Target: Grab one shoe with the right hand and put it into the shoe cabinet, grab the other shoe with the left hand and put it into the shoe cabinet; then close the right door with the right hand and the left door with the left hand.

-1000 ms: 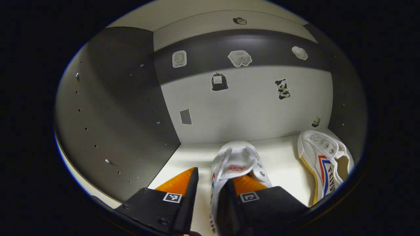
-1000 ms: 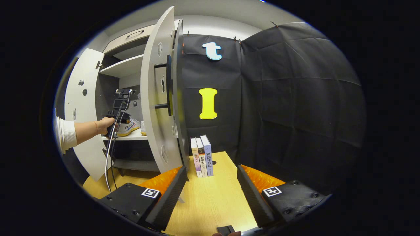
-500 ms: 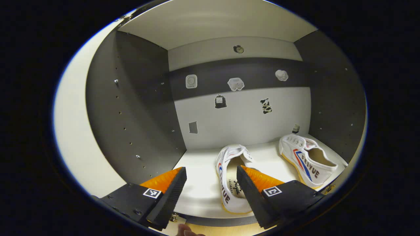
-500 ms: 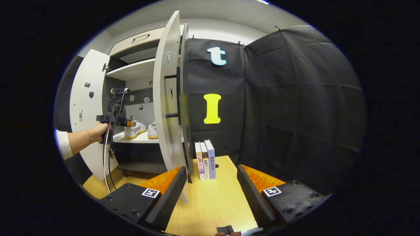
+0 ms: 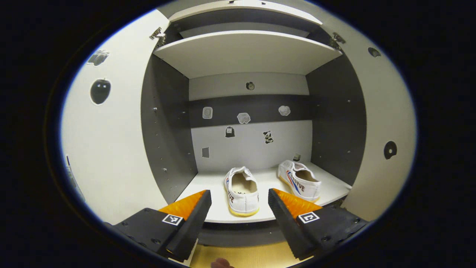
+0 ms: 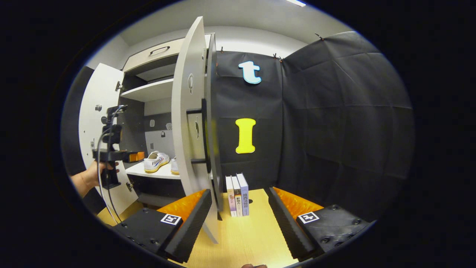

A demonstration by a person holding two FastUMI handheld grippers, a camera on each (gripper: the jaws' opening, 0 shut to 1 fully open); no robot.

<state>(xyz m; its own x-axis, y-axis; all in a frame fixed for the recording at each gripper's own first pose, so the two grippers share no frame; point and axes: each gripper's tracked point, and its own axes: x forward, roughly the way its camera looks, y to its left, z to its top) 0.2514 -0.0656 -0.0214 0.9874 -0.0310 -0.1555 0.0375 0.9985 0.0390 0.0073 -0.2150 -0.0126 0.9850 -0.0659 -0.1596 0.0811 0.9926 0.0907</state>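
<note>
Two white canvas shoes stand side by side on the cabinet's lower shelf (image 5: pixel 217 216): one shoe (image 5: pixel 241 190) in the middle, the other shoe (image 5: pixel 299 180) to its right. My left gripper (image 5: pixel 238 203) is open and empty, just outside the shelf's front edge. Both doors hang open, the left door (image 5: pixel 111 149) and the right door (image 5: pixel 379 149). In the right gripper view, my right gripper (image 6: pixel 238 203) is open and empty over the wooden floor, with the right door's edge (image 6: pixel 189 123) and its dark bar handle (image 6: pixel 203 136) just ahead. The left gripper (image 6: pixel 132 156) shows farther off, held by a hand (image 6: pixel 87 178).
Three books (image 6: pixel 238 193) stand upright on the wooden floor (image 6: pixel 245 238) beside the cabinet. Black cloth forms the booth's wall (image 6: pixel 334 130) to the right. An upper shelf (image 5: pixel 245 52) spans the cabinet above the shoes. A cable (image 6: pixel 104 193) hangs from the left gripper.
My left gripper opened, let go of the middle shoe on the shelf and drew back out of the cabinet. My right gripper edged closer to the right door's edge.
</note>
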